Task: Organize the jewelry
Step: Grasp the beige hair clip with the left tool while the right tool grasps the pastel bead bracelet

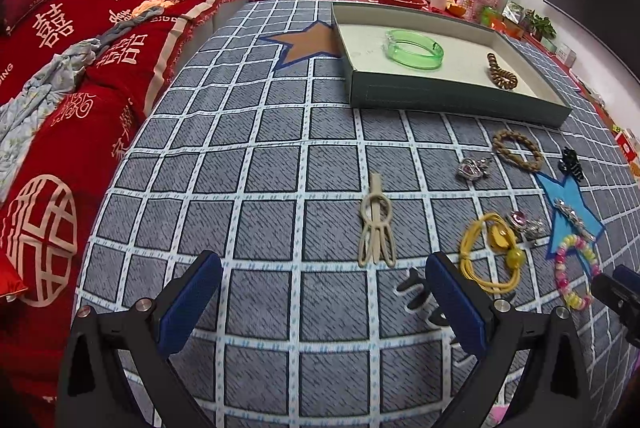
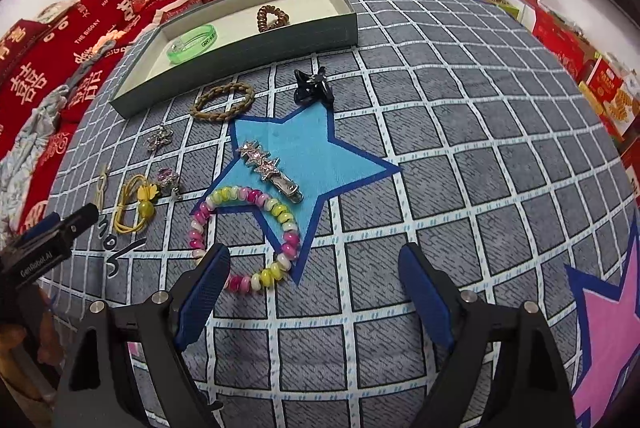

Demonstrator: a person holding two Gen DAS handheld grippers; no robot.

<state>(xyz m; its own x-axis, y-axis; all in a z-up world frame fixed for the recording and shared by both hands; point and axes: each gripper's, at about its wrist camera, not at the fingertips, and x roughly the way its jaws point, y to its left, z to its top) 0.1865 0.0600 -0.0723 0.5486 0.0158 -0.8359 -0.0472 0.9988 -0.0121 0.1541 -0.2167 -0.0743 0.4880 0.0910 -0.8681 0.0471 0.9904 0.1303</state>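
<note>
We had both grippers, left (image 1: 324, 302) and right (image 2: 316, 292), wide open and empty over the cloth (image 2: 440, 132). Bead bracelet (image 2: 244, 232) lay half on the blue star (image 2: 316, 152), short of the tray (image 2: 256, 40); light, floppy, slippery beads, so we'd pinch across the strand

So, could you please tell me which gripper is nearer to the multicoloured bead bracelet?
Right. The right gripper hovers open just over the multicoloured bead bracelet; the left gripper sits off to its left, past the yellow hair tie.
</note>
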